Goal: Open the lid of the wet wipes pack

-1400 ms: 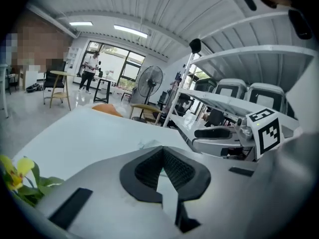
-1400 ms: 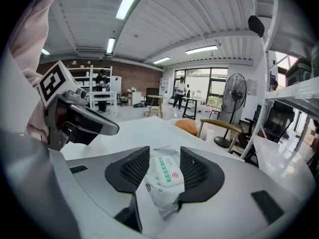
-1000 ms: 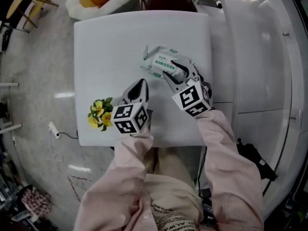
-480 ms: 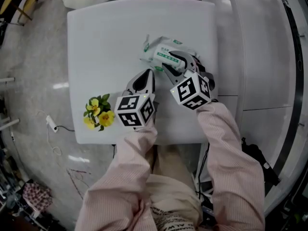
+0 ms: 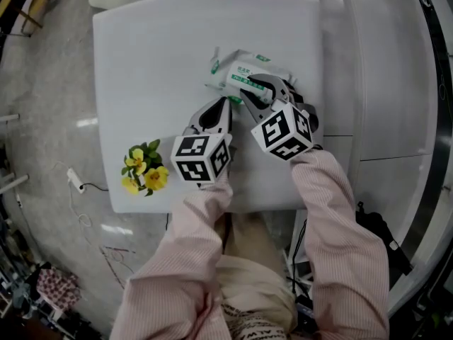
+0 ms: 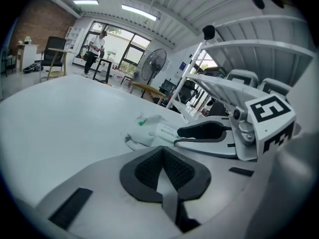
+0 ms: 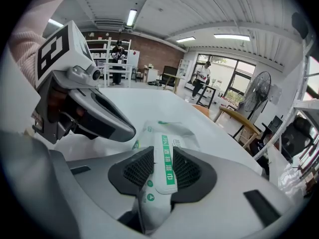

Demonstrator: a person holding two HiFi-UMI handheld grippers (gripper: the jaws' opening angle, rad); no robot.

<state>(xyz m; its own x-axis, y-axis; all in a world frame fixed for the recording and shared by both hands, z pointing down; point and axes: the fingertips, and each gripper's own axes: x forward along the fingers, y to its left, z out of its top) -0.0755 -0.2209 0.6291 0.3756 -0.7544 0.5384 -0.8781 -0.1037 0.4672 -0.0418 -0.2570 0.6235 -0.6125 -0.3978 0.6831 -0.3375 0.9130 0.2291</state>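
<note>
Your right tongs [image 5: 256, 91] had just been closing and clamped the white-and-green soft plastic wet wipes pack [image 5: 237, 73], upper centre on the white table [image 5: 156, 48]. Beside it, your left tongs [image 5: 224, 105] were pressed together, empty. The pack's lid [image 7: 167, 166] looked unopened, so peeling it remained.

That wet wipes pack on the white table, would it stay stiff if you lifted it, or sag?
Probably floppy: the wet wipes pack has crinkled film ends, and it bulges softly between the pads of the right gripper, whose jaws have just been closing on it. Its glossy wrap may slip on the smooth table. It lies flat, so rolling seems unlikely.
</note>
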